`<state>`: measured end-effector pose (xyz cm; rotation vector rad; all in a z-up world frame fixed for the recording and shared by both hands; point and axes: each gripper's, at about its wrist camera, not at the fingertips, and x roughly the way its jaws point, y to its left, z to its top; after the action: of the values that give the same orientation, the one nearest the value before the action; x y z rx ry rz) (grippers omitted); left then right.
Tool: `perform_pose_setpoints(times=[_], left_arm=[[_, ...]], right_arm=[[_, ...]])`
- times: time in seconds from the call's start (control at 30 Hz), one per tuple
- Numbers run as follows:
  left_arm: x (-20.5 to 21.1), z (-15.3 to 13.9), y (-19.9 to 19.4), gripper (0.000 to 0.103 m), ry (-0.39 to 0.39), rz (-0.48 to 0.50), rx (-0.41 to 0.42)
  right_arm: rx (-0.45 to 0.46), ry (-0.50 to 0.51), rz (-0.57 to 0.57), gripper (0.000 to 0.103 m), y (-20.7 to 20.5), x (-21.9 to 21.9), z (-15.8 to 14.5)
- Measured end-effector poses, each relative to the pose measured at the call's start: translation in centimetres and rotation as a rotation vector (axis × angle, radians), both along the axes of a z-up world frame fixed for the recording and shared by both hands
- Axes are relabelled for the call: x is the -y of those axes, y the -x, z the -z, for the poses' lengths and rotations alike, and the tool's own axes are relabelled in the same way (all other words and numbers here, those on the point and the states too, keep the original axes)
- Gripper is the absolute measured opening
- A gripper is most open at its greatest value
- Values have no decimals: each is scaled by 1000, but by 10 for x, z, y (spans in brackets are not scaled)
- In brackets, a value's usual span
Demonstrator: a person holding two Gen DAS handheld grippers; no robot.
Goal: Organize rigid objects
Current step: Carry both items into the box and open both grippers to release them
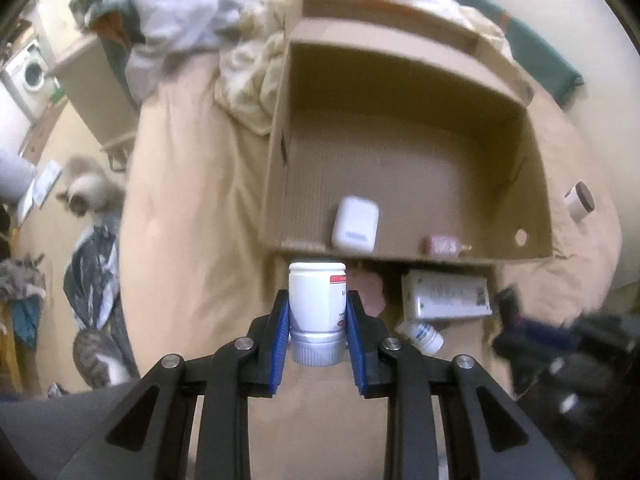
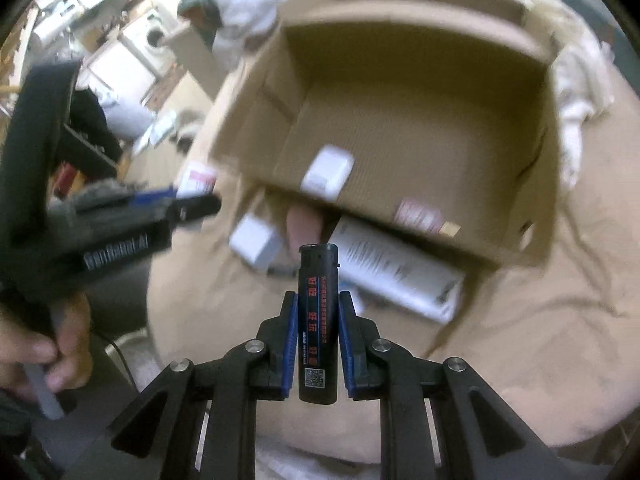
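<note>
Both grippers are loaded — the left gripper [image 1: 318, 320] pinches a white bottle [image 1: 317, 300], the right gripper [image 2: 318, 320] a black lighter [image 2: 318, 320] — so next comes carrying each ahead over the cardboard box [image 1: 536, 216] and letting go.

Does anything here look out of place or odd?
Yes. The white bottle in the left gripper is held upside down, cap toward the camera. Two cats sit on the floor beside the bed.

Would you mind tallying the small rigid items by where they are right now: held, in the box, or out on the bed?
Held: 2 (white bottle in the left gripper, black lighter in the right gripper)
In the box: 2 (white case, pink item)
On the bed: 3 (white tube, small bottle, small jar)
Total: 7
</note>
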<state>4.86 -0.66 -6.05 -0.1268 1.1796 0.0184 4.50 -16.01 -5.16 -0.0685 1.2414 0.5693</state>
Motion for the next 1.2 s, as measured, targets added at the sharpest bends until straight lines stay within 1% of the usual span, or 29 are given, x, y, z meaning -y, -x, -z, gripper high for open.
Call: perform_pose_setpoints(times=[0.17, 0.3, 0.43, 0.53, 0.63, 0.67, 0.73, 0.77, 0.8, 0.83, 0.9, 0.97, 1.07, 1.2], left_arm=[[9, -23, -14, 24, -29, 51, 42], [22, -37, -33, 24, -67, 122, 70], [30, -40, -60, 24, -91, 163, 74], [35, -30, -83, 24, -121, 179, 87], [32, -6, -95, 24, -54, 193, 88], [30, 2, -97, 24, -48, 180, 86], [30, 15, -102, 24, -47, 151, 45], [30, 16, -103, 24, -31, 156, 40], [32, 16, -104, 24, -32, 171, 42], [36, 15, -105, 24, -56, 190, 48], [38, 15, -108, 24, -70, 187, 51], [39, 18, -110, 24, -65, 180, 35], [39, 24, -110, 24, -62, 179, 12], [41, 35, -111, 24, -69, 185, -18]], right_arm=[[61, -39, 49, 20, -38, 22, -31], [82, -57, 96, 21, -64, 24, -35], [77, -57, 160, 21, -96, 29, -27], [74, -49, 190, 21, -112, 28, -11], [46, -42, 215, 21, -118, 29, 16], [32, -28, 221, 21, -119, 30, 24], [5, -9, 221, 21, -121, 28, 36], [8, -3, 210, 21, -122, 25, 37], [14, 6, 202, 21, -123, 23, 38], [14, 9, 198, 21, -124, 22, 39], [-4, 5, 201, 21, -126, 22, 43], [-13, 13, 200, 21, -126, 21, 47], [-3, 33, 200, 21, -126, 18, 50], [-37, 60, 212, 21, -128, 18, 61]])
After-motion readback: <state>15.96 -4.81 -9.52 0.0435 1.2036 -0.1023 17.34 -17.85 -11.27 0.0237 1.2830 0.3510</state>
